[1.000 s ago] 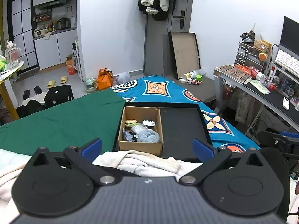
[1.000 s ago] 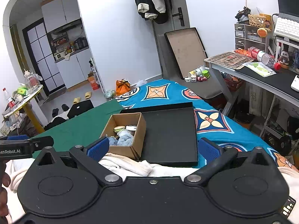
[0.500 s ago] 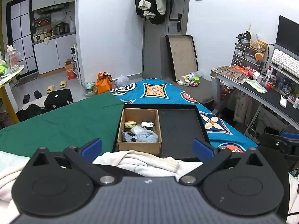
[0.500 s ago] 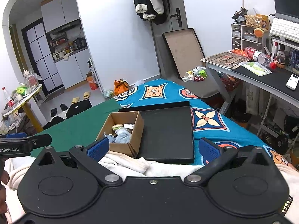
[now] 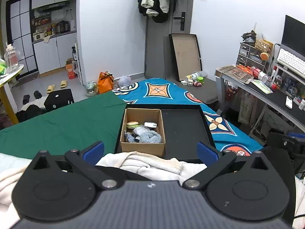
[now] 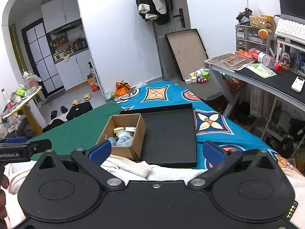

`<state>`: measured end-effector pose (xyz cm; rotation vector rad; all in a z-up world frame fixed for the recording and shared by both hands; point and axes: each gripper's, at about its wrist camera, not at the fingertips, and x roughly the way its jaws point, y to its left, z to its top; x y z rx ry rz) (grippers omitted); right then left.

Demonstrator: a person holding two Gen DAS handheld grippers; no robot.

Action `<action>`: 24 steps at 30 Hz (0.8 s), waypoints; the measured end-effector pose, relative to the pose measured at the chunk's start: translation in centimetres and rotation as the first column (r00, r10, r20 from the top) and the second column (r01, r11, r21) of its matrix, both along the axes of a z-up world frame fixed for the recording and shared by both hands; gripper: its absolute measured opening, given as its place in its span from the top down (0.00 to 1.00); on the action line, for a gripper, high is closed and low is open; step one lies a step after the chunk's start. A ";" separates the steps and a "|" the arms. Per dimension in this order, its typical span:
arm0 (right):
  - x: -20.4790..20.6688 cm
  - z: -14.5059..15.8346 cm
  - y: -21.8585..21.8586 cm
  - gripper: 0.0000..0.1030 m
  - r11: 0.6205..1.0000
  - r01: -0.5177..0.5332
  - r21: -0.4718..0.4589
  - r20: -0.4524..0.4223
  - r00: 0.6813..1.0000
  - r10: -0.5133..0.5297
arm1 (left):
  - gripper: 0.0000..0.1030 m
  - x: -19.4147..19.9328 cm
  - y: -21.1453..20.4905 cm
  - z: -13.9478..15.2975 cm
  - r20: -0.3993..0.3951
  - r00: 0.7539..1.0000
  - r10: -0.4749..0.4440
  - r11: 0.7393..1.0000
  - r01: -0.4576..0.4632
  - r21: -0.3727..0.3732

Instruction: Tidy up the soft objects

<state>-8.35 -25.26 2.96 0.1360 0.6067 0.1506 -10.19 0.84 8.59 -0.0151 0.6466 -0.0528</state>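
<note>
A cream-white garment (image 5: 150,164) (image 6: 131,168) lies crumpled on the bed right in front of both grippers. Beyond it a cardboard box (image 5: 142,147) (image 6: 122,151) sits in the left part of a black tray (image 5: 183,129) (image 6: 169,131); the box holds a small burger-shaped toy (image 5: 132,124), a pale blue cloth (image 5: 150,136) and other small items. My left gripper (image 5: 150,150) is open above the garment, nothing between its blue pads. My right gripper (image 6: 155,151) is open too, hovering over the garment's right part. The left gripper's side (image 6: 21,149) shows at the right view's left edge.
The bed carries a green sheet (image 5: 57,126) on the left and a blue patterned cover (image 5: 158,93) on the right. A cluttered desk (image 6: 266,76) stands to the right. A flat box lid (image 5: 185,53) leans on the far wall near the door.
Both views have shifted slightly: the box and tray sit a little lower and farther off, as both grippers rose a bit. Both stay open.
</note>
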 end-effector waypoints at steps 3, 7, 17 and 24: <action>-0.1 0.0 0.0 0.00 1.000 0.000 0.000 0.000 1.000 0.000 | 0.00 0.2 0.1 -0.1 -0.005 1.000 0.008 1.000 -0.008 -0.004; 0.0 0.0 0.1 0.00 1.000 -0.007 0.020 -0.017 1.000 0.008 | 0.00 0.2 0.2 -0.3 -0.013 1.000 0.010 1.000 -0.011 -0.016; 0.0 0.1 0.7 0.00 1.000 -0.001 -0.009 -0.021 1.000 0.001 | 0.00 0.2 0.1 -0.3 -0.016 1.000 0.011 1.000 -0.011 -0.011; 0.3 0.0 0.8 0.00 1.000 0.008 -0.021 -0.025 1.000 -0.009 | 0.00 0.4 0.1 -0.3 -0.018 1.000 0.012 1.000 -0.013 -0.009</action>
